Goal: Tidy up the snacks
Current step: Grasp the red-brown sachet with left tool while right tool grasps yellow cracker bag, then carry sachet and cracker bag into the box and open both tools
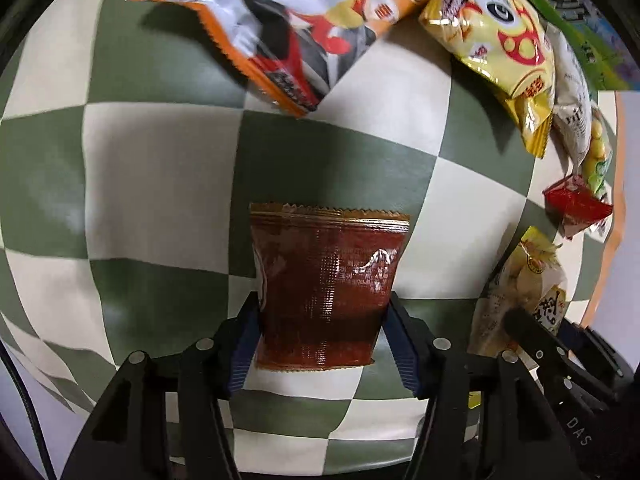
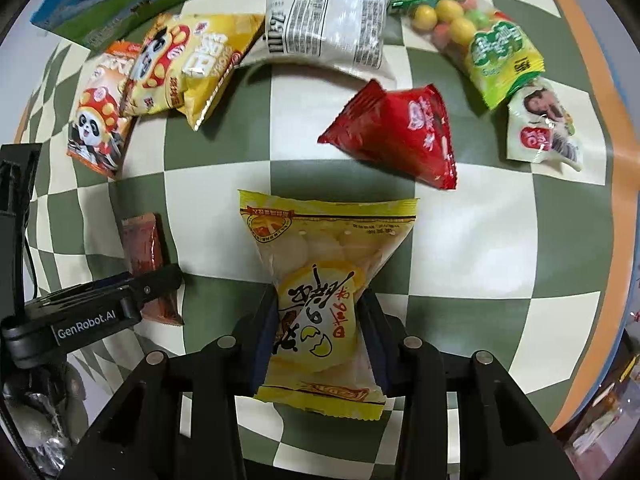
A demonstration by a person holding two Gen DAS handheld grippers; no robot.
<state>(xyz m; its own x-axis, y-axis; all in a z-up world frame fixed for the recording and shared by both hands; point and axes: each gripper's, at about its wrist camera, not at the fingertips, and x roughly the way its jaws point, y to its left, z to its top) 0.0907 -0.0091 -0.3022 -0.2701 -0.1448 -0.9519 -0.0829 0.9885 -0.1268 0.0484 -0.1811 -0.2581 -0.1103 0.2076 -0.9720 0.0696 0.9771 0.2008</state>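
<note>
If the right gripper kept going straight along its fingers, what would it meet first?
The right gripper, shut on the yellow egg-snack packet, faces bare checkered cloth. Farther on lies the white barcode packet; the red packet sits slightly right. Depth is unclear.

Bare checkered counter [image 2: 472, 240] lies open right of the yellow egg-snack packet [image 2: 320, 300], out to the orange edge. Ahead of that packet, the red packet [image 2: 400, 132] blocks the way; beyond it the white bag [image 2: 324, 16] and candy bag [image 2: 480, 36] line the far side.
</note>
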